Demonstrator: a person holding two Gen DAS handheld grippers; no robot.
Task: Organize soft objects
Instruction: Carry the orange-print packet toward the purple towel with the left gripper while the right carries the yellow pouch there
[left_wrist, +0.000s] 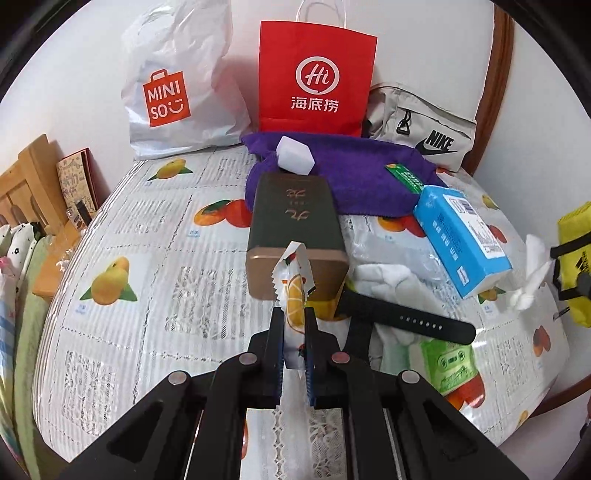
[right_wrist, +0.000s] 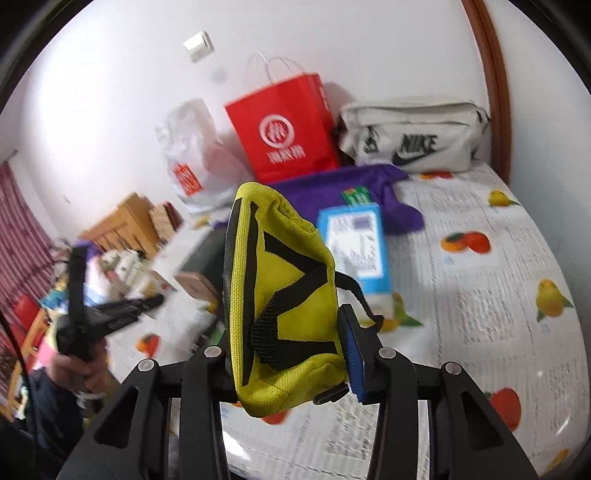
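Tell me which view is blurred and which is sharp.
Left wrist view: sharp, print on the red paper bag readable, left gripper clamped on a snack packet. Right wrist view: motion-blurred, worst at left; the yellow pouch in the right gripper stays fairly crisp.

A small white sachet printed with an orange slice stands upright between the left gripper's closed fingers, its serrated top poking past the tips. A yellow fabric pouch with black straps fills the right gripper's clamped fingers.
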